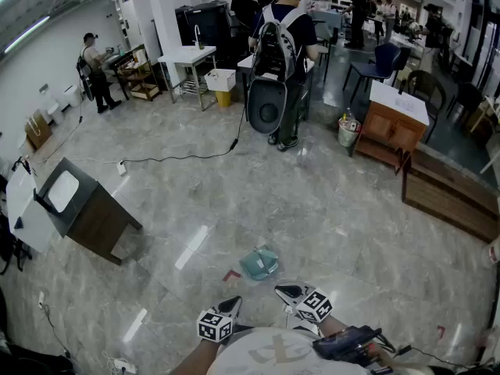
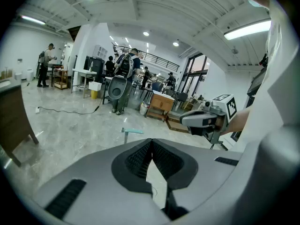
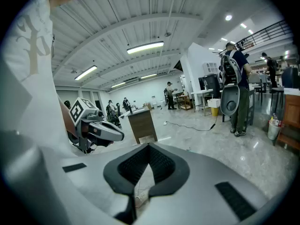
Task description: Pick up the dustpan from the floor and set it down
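Observation:
A teal dustpan (image 1: 260,264) lies on the grey marble floor just ahead of me. In the left gripper view only its teal handle (image 2: 132,131) shows, sticking up past the jaws. My left gripper (image 1: 232,304) hangs near and left of the pan, jaws shut with nothing between them (image 2: 151,142). My right gripper (image 1: 286,291) hangs near and right of the pan, also shut and empty (image 3: 149,146). Each gripper sees the other: the right gripper (image 2: 206,120) and the left gripper (image 3: 96,128). Neither touches the dustpan.
A small red scrap (image 1: 231,275) lies left of the pan. A tilted dark wooden cabinet (image 1: 86,209) stands at left, and a black cable (image 1: 180,158) crosses the floor. A person with a backpack (image 1: 283,61) stands ahead. Wooden furniture (image 1: 449,194) lines the right side.

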`<state>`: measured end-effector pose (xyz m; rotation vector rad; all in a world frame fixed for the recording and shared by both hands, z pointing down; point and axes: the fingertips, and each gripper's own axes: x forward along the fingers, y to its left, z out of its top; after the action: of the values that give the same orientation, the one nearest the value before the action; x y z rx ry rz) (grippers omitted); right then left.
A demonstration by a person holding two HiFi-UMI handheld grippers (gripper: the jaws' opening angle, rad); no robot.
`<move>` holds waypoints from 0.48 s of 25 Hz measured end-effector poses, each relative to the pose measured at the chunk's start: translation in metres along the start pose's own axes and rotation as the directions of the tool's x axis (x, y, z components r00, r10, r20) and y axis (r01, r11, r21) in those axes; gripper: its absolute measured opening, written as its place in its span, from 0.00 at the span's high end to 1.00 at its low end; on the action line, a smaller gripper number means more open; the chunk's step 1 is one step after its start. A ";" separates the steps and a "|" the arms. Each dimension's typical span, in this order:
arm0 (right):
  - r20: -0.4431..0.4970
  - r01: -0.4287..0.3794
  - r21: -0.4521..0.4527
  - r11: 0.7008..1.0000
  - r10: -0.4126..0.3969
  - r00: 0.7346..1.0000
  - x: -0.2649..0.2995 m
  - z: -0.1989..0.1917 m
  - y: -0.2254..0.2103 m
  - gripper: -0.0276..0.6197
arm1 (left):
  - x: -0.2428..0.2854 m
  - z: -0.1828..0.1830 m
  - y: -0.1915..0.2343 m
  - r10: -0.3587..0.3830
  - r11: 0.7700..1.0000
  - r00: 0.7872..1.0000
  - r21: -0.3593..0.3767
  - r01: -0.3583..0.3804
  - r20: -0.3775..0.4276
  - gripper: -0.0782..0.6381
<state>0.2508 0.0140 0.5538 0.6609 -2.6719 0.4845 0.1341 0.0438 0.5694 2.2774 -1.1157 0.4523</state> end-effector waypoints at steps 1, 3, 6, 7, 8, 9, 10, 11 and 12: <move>0.004 0.001 -0.007 1.000 -0.001 1.000 -0.001 0.001 0.000 0.93 | 0.000 0.003 -0.002 -0.004 1.000 1.000 0.007 0.004 0.011 0.87; 0.016 0.001 -0.019 1.000 -0.001 1.000 -0.003 0.004 0.001 0.93 | 0.001 0.010 -0.004 -0.009 1.000 0.999 0.020 0.008 0.031 0.87; 0.076 -0.005 -0.008 1.000 0.006 0.997 -0.008 0.013 0.003 0.93 | -0.001 0.017 -0.003 -0.002 0.999 0.998 0.035 0.000 0.055 0.87; 0.099 -0.013 0.011 1.000 0.012 0.995 -0.011 0.015 0.004 0.93 | -0.002 0.017 -0.004 0.002 0.999 0.998 0.036 -0.004 0.065 0.87; 0.111 -0.018 0.026 1.000 0.015 0.994 -0.014 0.015 0.004 0.93 | -0.003 0.018 -0.004 0.006 0.999 0.997 0.036 -0.009 0.076 0.87; 0.112 -0.017 0.030 0.999 0.014 0.994 -0.015 0.014 0.004 0.93 | -0.004 0.019 -0.003 0.010 0.999 0.996 0.037 -0.013 0.086 0.87; 0.104 -0.012 0.025 1.000 0.009 0.995 -0.015 0.013 0.003 0.93 | -0.005 0.021 -0.001 0.015 0.999 0.995 0.039 -0.019 0.094 0.87; 0.091 -0.003 0.016 1.000 0.002 0.996 -0.015 0.012 0.002 0.93 | -0.007 0.023 0.000 0.020 0.999 0.995 0.040 -0.024 0.099 0.87; 0.079 0.005 0.009 1.000 -0.006 0.997 -0.015 0.011 0.002 0.93 | -0.008 0.024 0.000 0.022 0.999 0.994 0.040 -0.026 0.103 0.87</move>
<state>0.2596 0.0164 0.5373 0.7042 -2.7423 0.4784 0.1307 0.0338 0.5464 2.3484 -1.1957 0.3754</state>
